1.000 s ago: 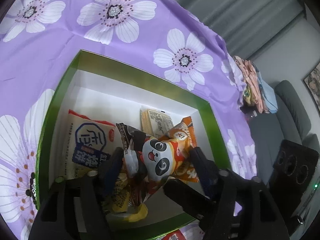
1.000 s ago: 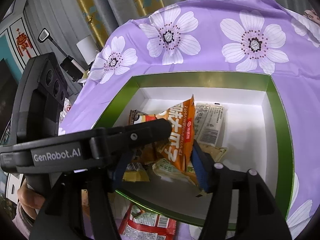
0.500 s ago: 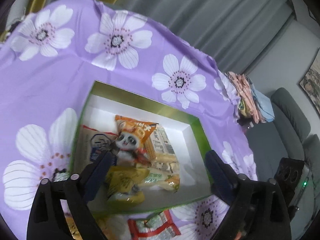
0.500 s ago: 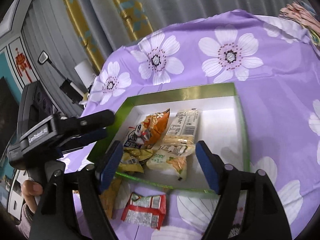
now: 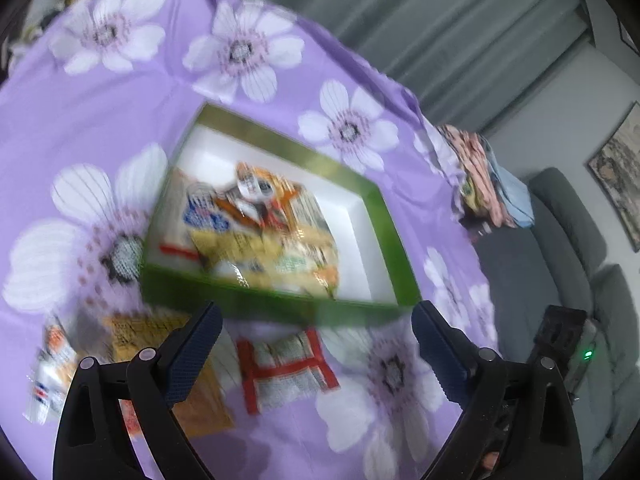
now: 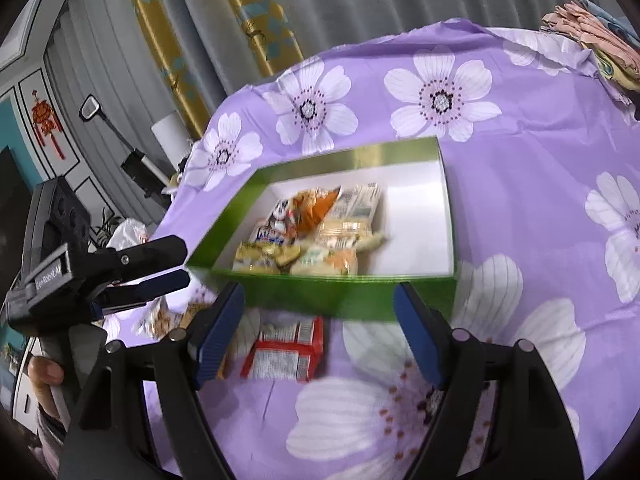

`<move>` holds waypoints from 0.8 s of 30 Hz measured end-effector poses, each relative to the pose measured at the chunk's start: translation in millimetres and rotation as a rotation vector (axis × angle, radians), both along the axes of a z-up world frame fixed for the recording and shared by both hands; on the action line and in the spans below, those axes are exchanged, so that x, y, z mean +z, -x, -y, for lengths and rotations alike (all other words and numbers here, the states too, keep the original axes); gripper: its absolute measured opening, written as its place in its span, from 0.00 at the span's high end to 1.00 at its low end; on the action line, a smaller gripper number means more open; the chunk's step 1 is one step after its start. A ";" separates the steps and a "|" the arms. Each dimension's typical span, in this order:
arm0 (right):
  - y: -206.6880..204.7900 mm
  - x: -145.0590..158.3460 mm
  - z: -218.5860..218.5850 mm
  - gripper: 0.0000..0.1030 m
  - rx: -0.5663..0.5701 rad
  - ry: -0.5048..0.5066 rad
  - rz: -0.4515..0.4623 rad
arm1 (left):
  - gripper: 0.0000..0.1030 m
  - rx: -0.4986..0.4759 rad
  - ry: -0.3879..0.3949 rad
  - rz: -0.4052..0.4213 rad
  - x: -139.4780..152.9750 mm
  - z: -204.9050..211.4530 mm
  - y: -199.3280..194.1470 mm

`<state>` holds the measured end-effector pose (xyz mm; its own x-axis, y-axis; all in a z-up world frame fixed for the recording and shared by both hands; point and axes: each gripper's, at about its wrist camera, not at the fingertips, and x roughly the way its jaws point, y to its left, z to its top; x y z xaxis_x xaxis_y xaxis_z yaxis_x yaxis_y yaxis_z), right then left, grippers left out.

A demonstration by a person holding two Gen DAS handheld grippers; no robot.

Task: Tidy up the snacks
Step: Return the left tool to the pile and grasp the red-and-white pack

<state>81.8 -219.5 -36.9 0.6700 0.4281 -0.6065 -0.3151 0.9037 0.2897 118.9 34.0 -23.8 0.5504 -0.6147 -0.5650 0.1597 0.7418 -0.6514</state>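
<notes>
Currently, status: both tools sit above the near edge of the bench, outside the box, with nothing between their fingers.
Left gripper (image 5: 314,326): fingers spread wide and empty. They bracket the red-bordered packet, so this opening probably suits a grasp of that packet.
Right gripper (image 6: 318,310): fingers spread wide and empty, above the same near strip of cloth. Its view also shows the left tool from the side, at the left, outside the box.
Green box (image 6: 332,300): open-topped, white inside, resting on the purple floral cloth (image 5: 100,128) that covers the bench. It serves as the collection point.
Packets in box (image 5: 260,236): several overlap in a loose heap against the near-left inside corner. An orange packet with a panda face (image 6: 298,210) lies on top. The right part of the box floor is bare, so further packets can fit.
Red-bordered packet (image 5: 286,366): flat on the cloth, just beside the box's near wall, outside it.
Other loose packets: a yellow-orange packet (image 5: 160,344) and a white packet (image 5: 50,376) lie near the near-left corner of the bench. Print is too blurred to read.
Progress, judged: partly done, since at least three packets are outside the box.
Risk, judged: the near wall stands close to the red-bordered packet and may obstruct the far finger.
</notes>
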 end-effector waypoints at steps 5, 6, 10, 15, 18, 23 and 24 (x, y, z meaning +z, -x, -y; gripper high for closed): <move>11.7 -19.2 -2.9 0.25 0.008 0.020 -0.038 | 0.07 -0.075 0.069 -0.091 -19.7 12.6 -1.1; 12.1 -22.2 -3.6 0.25 0.009 0.024 -0.044 | 0.07 -0.085 0.077 -0.114 -24.2 15.5 -1.6; 11.7 -35.4 -10.4 0.25 0.031 0.041 -0.078 | 0.07 -0.111 0.068 -0.197 -39.1 24.1 -3.6; 6.6 -46.7 -22.1 0.25 0.068 0.067 -0.105 | 0.07 -0.103 0.045 -0.296 -59.1 29.8 -8.8; 0.9 -51.8 -30.4 0.25 0.091 0.080 -0.120 | 0.07 -0.106 0.000 -0.290 -58.7 36.6 -11.1; -12.2 -58.7 -38.9 0.28 0.108 0.081 -0.140 | 0.07 -0.106 -0.050 -0.296 -60.4 44.4 -11.6; -15.3 -60.8 -40.1 0.29 0.110 0.081 -0.149 | 0.06 -0.106 -0.047 -0.296 -61.0 44.8 -12.1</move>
<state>97.1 -179.4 -97.8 0.5224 0.4395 -0.7307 -0.3721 0.8885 0.2683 131.0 -10.8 -84.8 0.2920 -0.6291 -0.7204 0.0466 0.7617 -0.6463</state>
